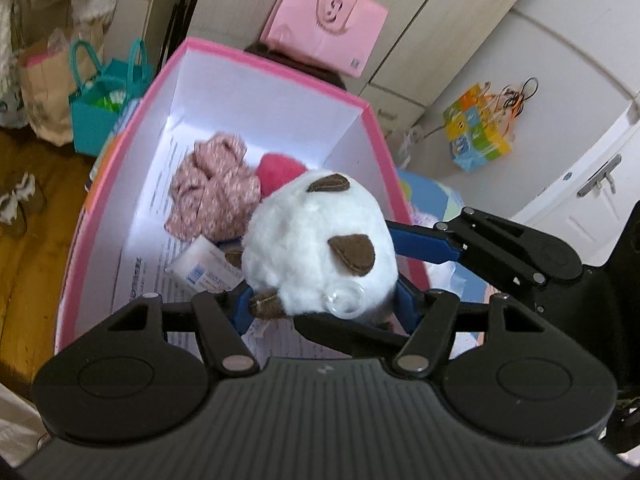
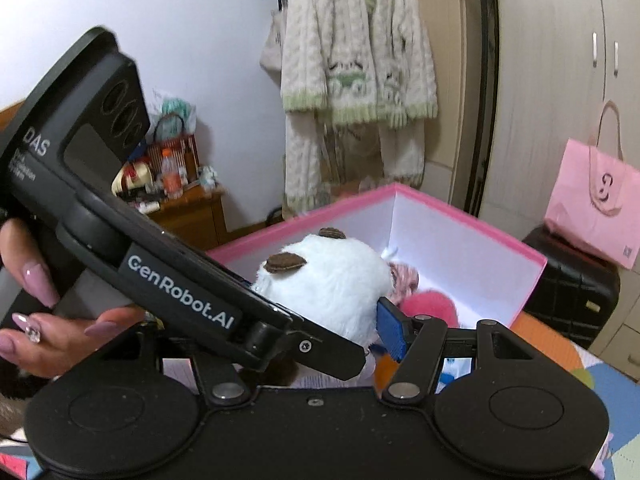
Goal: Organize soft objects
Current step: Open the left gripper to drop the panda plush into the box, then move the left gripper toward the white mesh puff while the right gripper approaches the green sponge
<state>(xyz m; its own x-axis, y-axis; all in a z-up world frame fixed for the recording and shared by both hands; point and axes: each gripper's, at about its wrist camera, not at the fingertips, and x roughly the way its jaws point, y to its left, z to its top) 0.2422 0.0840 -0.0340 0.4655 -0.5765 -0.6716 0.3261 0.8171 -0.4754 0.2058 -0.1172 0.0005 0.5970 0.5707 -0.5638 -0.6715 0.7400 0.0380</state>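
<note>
I had plush toy [image 1: 316, 240] pinched between both tools, held above pink box [image 1: 256, 60], over its near end. Left tool [image 1: 324, 300]: blue pads pressed into toy's white fur from both sides. Right tool [image 2: 344, 320]: one blue pad against toy's right flank, other finger hidden behind left tool's body, so full grip hard to judge. Inside box: floral cloth bundle [image 1: 212, 184] by left wall, pink fuzzy ball [image 1: 278, 168] touching it, small white tube [image 1: 204, 266] on printed paper.
</note>
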